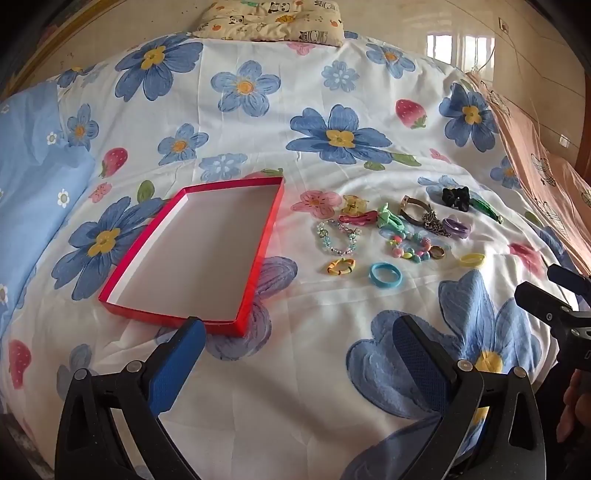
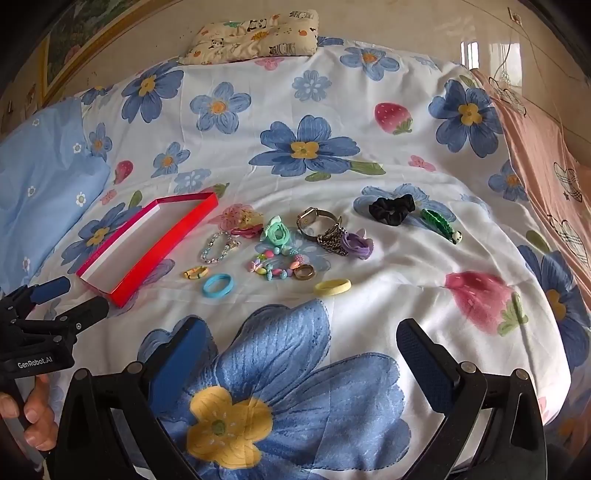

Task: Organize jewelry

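A shallow red box (image 1: 258, 236) with a white inside lies empty on the flowered bedsheet; it also shows in the right wrist view (image 2: 166, 243). To its right lies a cluster of jewelry: a clear bead bracelet (image 1: 338, 238), a blue ring band (image 1: 385, 275), a yellow band (image 1: 472, 259), a colourful bead bracelet (image 2: 273, 266), a watch (image 2: 314, 219), a black scrunchie (image 2: 392, 208) and a green clip (image 2: 439, 223). My left gripper (image 1: 299, 332) is open and empty, near the box's front edge. My right gripper (image 2: 301, 338) is open and empty, in front of the jewelry.
A panda-print pillow (image 1: 269, 20) lies at the far end of the bed. A light blue pillow (image 1: 33, 173) is at the left, and a pink blanket (image 1: 543, 177) runs along the right edge. The right gripper shows in the left wrist view (image 1: 554, 295).
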{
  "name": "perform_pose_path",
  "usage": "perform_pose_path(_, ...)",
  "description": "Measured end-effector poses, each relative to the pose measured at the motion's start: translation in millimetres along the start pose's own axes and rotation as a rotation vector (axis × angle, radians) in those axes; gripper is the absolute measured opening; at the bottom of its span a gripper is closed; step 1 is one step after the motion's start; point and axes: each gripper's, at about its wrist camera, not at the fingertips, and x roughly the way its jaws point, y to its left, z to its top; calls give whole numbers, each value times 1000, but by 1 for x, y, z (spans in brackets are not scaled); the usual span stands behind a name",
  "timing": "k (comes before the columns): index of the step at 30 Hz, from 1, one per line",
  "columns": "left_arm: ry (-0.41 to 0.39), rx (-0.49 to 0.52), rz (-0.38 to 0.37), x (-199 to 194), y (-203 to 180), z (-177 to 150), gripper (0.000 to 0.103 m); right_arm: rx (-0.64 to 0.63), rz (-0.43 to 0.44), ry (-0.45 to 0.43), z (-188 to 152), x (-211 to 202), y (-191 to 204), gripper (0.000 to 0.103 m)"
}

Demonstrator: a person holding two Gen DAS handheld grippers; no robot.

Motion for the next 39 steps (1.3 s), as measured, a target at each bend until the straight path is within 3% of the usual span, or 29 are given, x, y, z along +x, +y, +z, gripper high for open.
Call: perform_pose_path(39,-11,11,17,-3,-4,1,102,-2,24,2,-1,-9,10,103)
